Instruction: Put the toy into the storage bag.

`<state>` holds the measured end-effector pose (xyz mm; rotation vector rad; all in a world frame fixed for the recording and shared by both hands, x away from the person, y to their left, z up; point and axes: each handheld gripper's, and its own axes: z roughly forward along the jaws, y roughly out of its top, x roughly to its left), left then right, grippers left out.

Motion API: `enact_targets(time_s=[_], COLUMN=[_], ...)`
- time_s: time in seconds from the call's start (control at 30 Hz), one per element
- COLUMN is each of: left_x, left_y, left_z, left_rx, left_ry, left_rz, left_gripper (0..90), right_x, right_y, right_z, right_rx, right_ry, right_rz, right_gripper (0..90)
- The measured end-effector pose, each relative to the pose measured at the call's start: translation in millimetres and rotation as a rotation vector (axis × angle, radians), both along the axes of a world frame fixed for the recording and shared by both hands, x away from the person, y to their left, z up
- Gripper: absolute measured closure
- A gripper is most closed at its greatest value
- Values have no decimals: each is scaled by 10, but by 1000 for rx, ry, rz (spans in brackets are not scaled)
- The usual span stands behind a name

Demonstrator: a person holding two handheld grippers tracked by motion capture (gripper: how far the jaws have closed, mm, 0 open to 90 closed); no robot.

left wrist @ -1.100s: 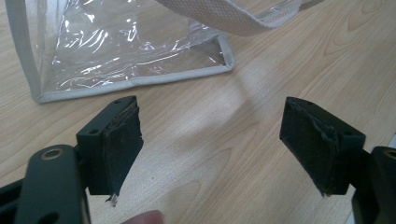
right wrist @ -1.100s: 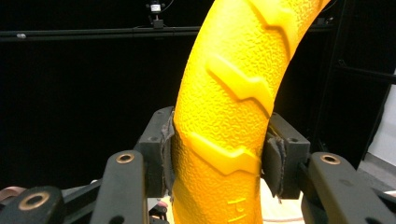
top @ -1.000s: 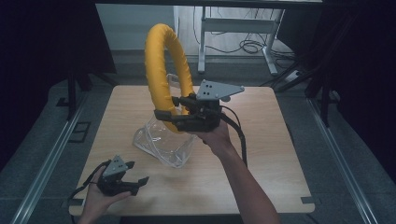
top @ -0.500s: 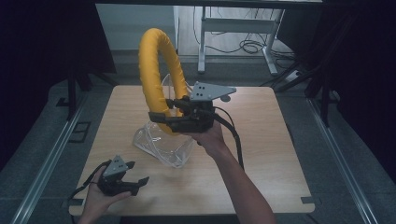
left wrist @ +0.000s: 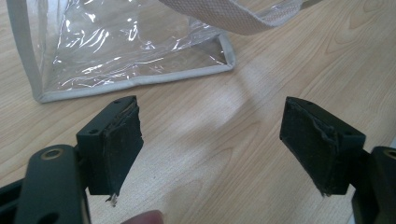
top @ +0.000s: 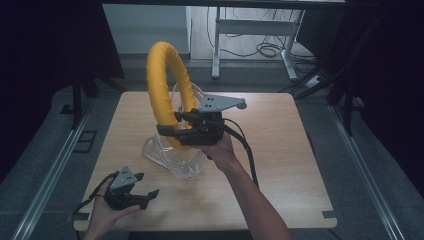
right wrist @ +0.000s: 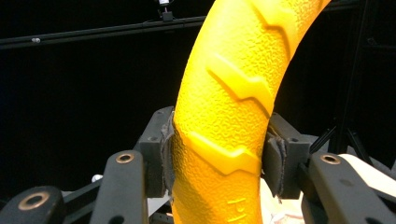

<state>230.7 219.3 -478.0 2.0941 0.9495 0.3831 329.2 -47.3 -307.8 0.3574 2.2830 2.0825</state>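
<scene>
The thick yellow ring of pebbled rubber with raised zigzag treads (top: 165,90) is standing upright over the clear crinkled plastic bag with grey woven trim (top: 172,157), its lowest arc dipping into the bag's open mouth; the right gripper (top: 167,131), held level just above the bag by an outstretched forearm, is pinching the ring's lower arc between its fingers (right wrist: 166,149); the ring's top is cut off in the right gripper view; the left gripper (top: 150,195) is resting low on the pale wooden tabletop (top: 280,165) near the bag, its fingers (left wrist: 119,140) spread wide around nothing.
</scene>
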Motion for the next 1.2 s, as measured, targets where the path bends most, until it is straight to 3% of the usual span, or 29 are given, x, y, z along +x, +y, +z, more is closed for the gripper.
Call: enact_targets(time_s=[0.5, 0.6, 1.2], left_x=[2, 4, 6], left_y=[1, -4, -13], left_z=[-2, -6, -12], left_rx=[10, 14, 19], left_ry=[-3, 0, 1], left_rz=[-2, -2, -4], left_gripper=[207, 207, 207], right_x=[62, 82, 190], right_y=[-1, -12, -77], right_z=[-323, -387, -748], right_rx=[6, 8, -10], right_ry=[68, 62, 154], right_rz=[6, 4, -8], right_gripper=[512, 512, 511])
